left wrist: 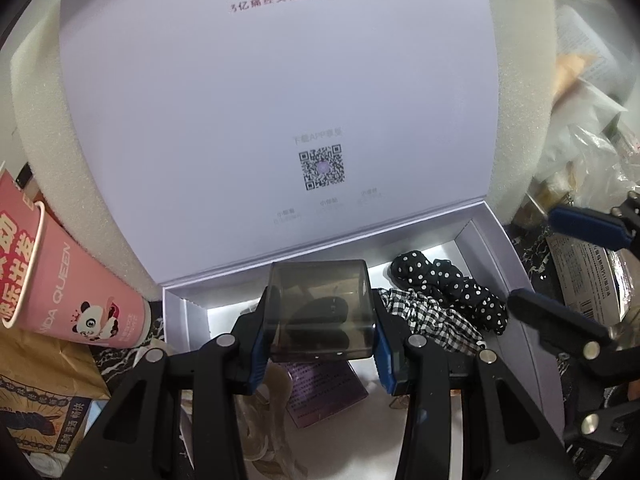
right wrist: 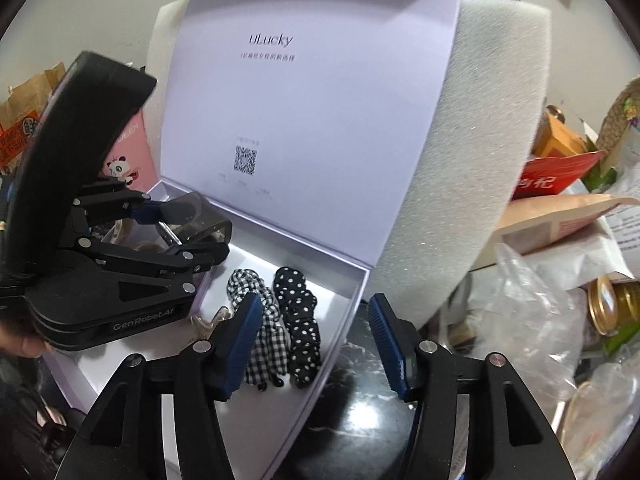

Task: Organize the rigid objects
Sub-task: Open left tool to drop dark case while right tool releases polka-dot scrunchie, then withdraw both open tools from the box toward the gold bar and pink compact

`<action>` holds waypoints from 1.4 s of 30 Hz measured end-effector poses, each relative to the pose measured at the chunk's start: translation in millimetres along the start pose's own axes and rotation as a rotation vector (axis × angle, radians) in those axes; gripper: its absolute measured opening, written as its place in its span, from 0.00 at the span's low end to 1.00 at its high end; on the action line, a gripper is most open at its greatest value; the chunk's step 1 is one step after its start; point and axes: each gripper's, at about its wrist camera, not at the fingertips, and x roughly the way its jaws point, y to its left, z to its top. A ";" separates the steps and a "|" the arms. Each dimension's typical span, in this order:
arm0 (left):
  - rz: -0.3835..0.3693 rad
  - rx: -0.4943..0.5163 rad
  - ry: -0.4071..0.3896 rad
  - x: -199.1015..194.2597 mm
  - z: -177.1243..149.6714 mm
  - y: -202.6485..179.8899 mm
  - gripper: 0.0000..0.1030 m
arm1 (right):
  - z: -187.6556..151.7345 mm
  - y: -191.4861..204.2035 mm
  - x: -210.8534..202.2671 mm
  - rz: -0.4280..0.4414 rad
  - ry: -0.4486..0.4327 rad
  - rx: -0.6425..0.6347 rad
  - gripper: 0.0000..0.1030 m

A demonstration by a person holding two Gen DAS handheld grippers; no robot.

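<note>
Left tool [left wrist: 320,316] clamps smoky square plastic case [left wrist: 322,312]; ribbed right tool [right wrist: 316,344] gapes, empty.

We seem to be in a lived-in home, at a cluttered tabletop rather than any workplace. At the lower left of the left wrist view we see a pink paper drink cup [left wrist: 76,280] with a panda print and a brown paper takeaway bag [left wrist: 44,392]. At the right edge of the right wrist view we find crumpled plastic bags [right wrist: 536,300], gold-lidded jars [right wrist: 612,304] and a red carton [right wrist: 560,176] piled together. The dark marble-patterned surface [right wrist: 360,400] at the lower centre and two fabric scrunchies [right wrist: 280,320] in a white gift box [right wrist: 352,292] suggest personal belongings.
</note>
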 end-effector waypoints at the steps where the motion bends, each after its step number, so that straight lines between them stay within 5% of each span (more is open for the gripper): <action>1: 0.001 -0.005 0.001 -1.1 -0.6 0.6 0.41 | -0.9 -2.8 -3.3 -0.007 -0.005 0.001 0.57; 3: 0.006 -0.006 -0.002 -10.3 -0.2 4.0 0.53 | -2.3 -5.4 -10.7 -0.015 -0.014 0.001 0.57; 5: 0.025 -0.009 -0.012 -17.9 0.3 4.3 0.97 | -3.0 -8.3 -17.4 -0.020 -0.019 0.004 0.58; 6: 0.031 -0.013 -0.024 -21.9 0.2 4.0 1.00 | -3.9 -10.7 -20.4 -0.021 -0.021 0.008 0.58; 28: 0.047 -0.044 -0.170 -145.3 -19.3 -8.6 1.00 | -5.2 -9.7 -94.0 -0.021 -0.129 0.018 0.58; 42: 0.067 -0.056 -0.304 -206.7 -32.8 -5.7 1.00 | -10.8 0.6 -160.7 -0.027 -0.249 0.000 0.69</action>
